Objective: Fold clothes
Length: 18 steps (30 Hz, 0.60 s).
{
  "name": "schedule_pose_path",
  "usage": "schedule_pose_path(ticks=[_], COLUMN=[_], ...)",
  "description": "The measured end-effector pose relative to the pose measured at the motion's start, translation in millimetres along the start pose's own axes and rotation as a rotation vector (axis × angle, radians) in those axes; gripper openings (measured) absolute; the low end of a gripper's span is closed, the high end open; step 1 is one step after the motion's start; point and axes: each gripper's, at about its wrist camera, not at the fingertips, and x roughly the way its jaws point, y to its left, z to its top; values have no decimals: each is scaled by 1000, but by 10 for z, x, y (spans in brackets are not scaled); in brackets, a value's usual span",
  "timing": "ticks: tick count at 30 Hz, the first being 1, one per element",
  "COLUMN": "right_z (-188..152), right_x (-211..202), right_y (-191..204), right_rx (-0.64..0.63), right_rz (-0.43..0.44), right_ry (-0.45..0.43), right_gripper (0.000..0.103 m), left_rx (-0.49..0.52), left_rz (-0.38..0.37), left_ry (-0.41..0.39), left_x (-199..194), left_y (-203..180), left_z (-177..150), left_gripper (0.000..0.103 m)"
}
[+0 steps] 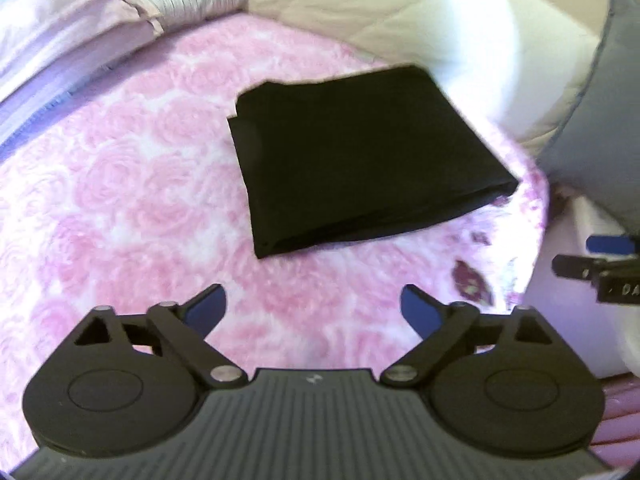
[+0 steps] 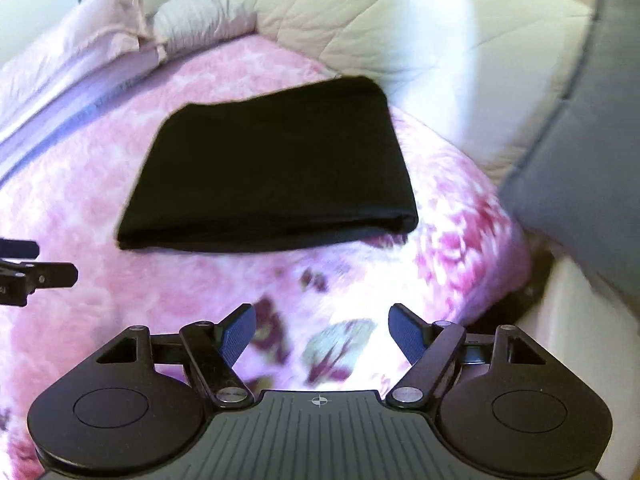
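A black garment [image 1: 356, 152] lies folded into a flat rectangle on the pink rose-patterned blanket [image 1: 132, 200]. In the left wrist view my left gripper [image 1: 314, 300] hovers over bare blanket on the near side of the garment, jaws wide apart and empty. The right wrist view shows the same black garment [image 2: 272, 168] ahead of my right gripper [image 2: 322, 318], which is open too, with only blanket between its blue pads. Each gripper peeks into the other's view: the right gripper [image 1: 600, 264] at the right edge, the left gripper [image 2: 32, 272] at the left edge.
A cream quilted cushion [image 1: 400, 12] runs along the far side of the blanket. A grey pillow [image 1: 600, 128] stands at the right. Folded pale pink and lilac bedding [image 1: 72, 32] sits at the far left. The blanket's near right part carries a darker flower print [image 2: 460, 216].
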Motion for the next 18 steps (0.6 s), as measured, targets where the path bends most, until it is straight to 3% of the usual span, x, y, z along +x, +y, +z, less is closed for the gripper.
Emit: schedule_pose_path(ticks=[6, 18], right_z=[-209, -376], right_x=[-775, -1856], right_y=[344, 901], right_rx=[112, 101], right_rz=[-45, -88], right_ry=[-58, -139], right_gripper=[76, 76], left_rx=[-6, 46], left_rz=[-55, -81], left_ry=[-53, -151], left_x=[-790, -1733], left_y=[134, 32], left_z=[-215, -308], left_gripper=[101, 101])
